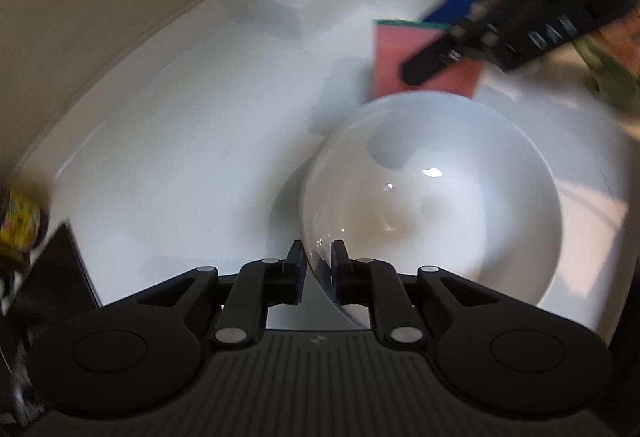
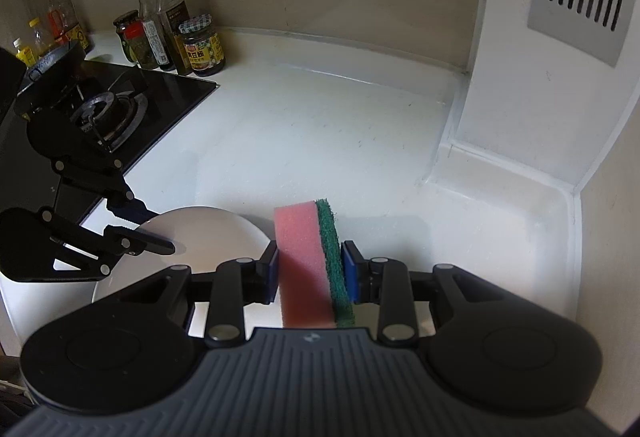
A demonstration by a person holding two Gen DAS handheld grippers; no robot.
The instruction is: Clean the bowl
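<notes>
A white bowl (image 1: pixel 432 205) rests on the white counter. My left gripper (image 1: pixel 318 265) is shut on the bowl's near rim, one finger inside and one outside. In the right wrist view the bowl (image 2: pixel 208 237) shows at lower left with the left gripper (image 2: pixel 154 233) clamped on its edge. My right gripper (image 2: pixel 310 269) is shut on a pink sponge with a green scouring side (image 2: pixel 308 257), held upright just right of the bowl. In the left wrist view the sponge (image 1: pixel 392 57) hangs beyond the bowl's far rim, under the right gripper (image 1: pixel 440 37).
A black gas hob (image 2: pixel 120 105) with a dark pan (image 2: pixel 56 61) lies at the left. Several sauce bottles and jars (image 2: pixel 172 37) stand behind it against the wall. A white boxed column with a vent (image 2: pixel 540 77) closes the right corner. White counter (image 2: pixel 320 125) stretches ahead.
</notes>
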